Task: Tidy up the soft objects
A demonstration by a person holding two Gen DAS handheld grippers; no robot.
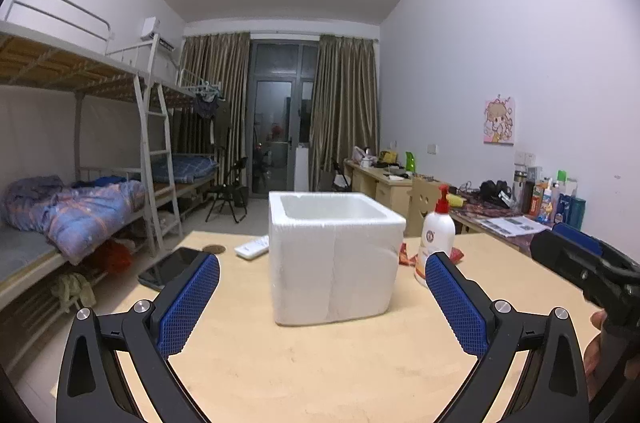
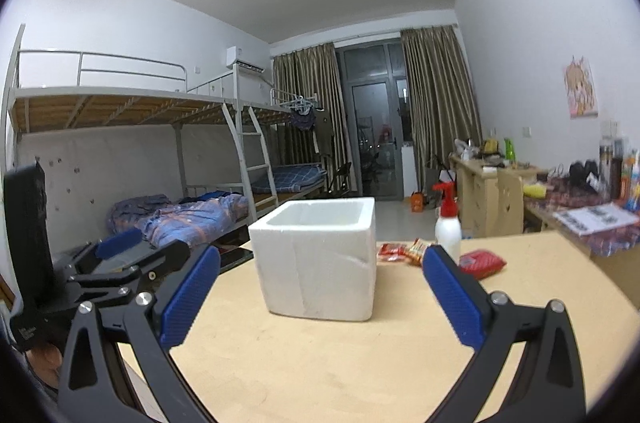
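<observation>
A white foam box (image 1: 334, 255) with an open top stands in the middle of the wooden table; it also shows in the right wrist view (image 2: 318, 257). Several red soft snack packets (image 2: 404, 250) lie behind and right of it, with one larger red packet (image 2: 482, 263) further right; some show in the left wrist view (image 1: 408, 255). My left gripper (image 1: 322, 303) is open and empty, just in front of the box. My right gripper (image 2: 320, 299) is open and empty, facing the box from the right side. The right gripper also shows in the left wrist view (image 1: 588, 263).
A white pump bottle with a red top (image 1: 436, 235) stands right of the box, also in the right wrist view (image 2: 448, 223). A dark phone (image 1: 172, 267) and a white remote (image 1: 252, 248) lie at the table's left. Bunk beds stand left, cluttered desks right.
</observation>
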